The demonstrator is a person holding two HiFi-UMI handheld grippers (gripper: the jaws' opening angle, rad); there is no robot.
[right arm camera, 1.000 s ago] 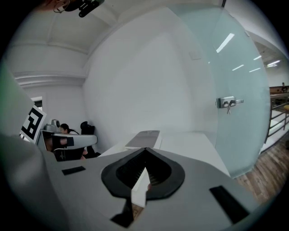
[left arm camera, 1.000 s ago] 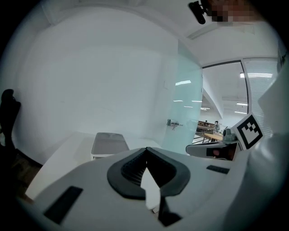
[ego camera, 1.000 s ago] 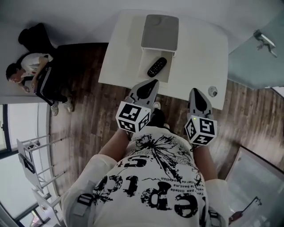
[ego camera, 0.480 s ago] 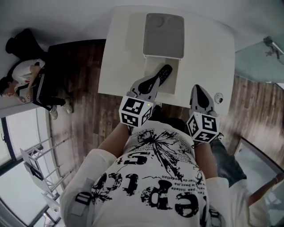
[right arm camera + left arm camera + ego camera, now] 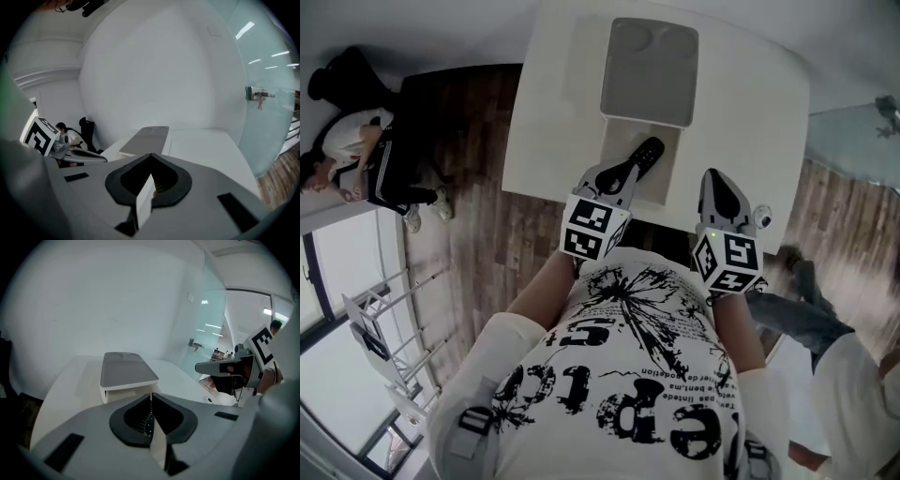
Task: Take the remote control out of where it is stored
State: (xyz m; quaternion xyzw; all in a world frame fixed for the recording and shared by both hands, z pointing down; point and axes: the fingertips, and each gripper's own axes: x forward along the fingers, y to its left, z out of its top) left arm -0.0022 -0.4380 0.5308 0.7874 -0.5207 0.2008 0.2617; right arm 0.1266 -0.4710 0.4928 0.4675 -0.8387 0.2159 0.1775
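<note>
Head view: we see a white desk (image 5: 553,112) carrying 1 white storage box (image 5: 615,150). A gray lid (image 5: 649,73) covers the far part of the box; the near part is open. The remote control (image 5: 643,155), black and elongated, lies inside the open part, set at an angle with its near end toward the person.

1. The left hand-held gripper (image 5: 628,172) is over the near edge of the box. Its tip overlaps the near end of the remote control in this view; we cannot tell whether they touch.
2. The right hand-held gripper (image 5: 711,175) is over bare desk, just right of the box and apart from it.
3. A small round object (image 5: 761,218) sits near the desk's near-right corner.
4. One seated person (image 5: 356,150) is at far left, well apart from the desk.

Left gripper view: the jaws of the left hand-held gripper (image 5: 150,397) are pressed together, tips meeting in 1 thin line, nothing pinched. The gray lid (image 5: 126,369) lies ahead.

Right gripper view: the jaws of the right hand-held gripper (image 5: 151,154) are likewise pressed together and empty. The gray lid (image 5: 147,138) lies ahead and slightly left.
</note>
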